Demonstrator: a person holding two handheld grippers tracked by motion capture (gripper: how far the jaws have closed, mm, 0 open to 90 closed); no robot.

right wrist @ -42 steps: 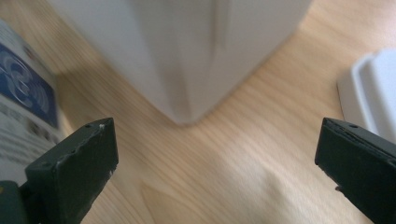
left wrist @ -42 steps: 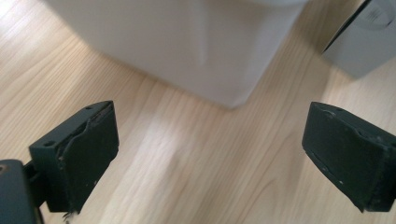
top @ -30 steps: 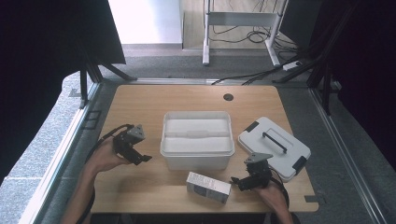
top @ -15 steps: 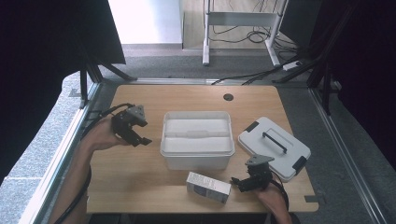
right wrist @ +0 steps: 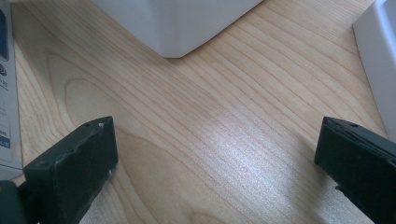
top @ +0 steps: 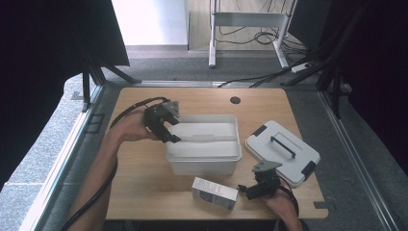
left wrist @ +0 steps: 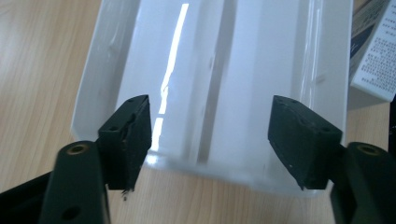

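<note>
The wooden bench (top: pixel 144 192) carries everything, and a small round cable hole (top: pixel 235 100) sits near its far edge. Largest on it is the open white plastic bin (top: pixel 204 159), standing at the middle; in the left gripper view its glossy inside (left wrist: pixel 261 70) looks bare, with a raised ridge running along the floor. To the bin's right, a little apart from it, lies the white lid (top: pixel 283 151), flat and turned at an angle, its dark handle (top: pixel 282 146) facing up and dark latches at its ends. In front of the bin, near the bench's near edge, a small printed carton (top: pixel 215 192) lies on its side, just apart from the bin wall. The left tongs (top: pixel 166 129) hang over the bin's left end, tips pointing down past the rim; their jaws have just been closing and now stand about half apart, with nothing pressed between them, the bin's end wall showing in the gap in the left gripper view (left wrist: pixel 210 140). The right tongs (top: pixel 248 189) rest low at the near edge, between the carton and the lid, pointing toward the carton; their jaws stand wide and hold nothing, with bare wood between them in the right gripper view (right wrist: pixel 215 154), the carton's edge (right wrist: pixel 7 93) just beside one jaw and the bin's corner (right wrist: pixel 177 28) ahead.
</note>
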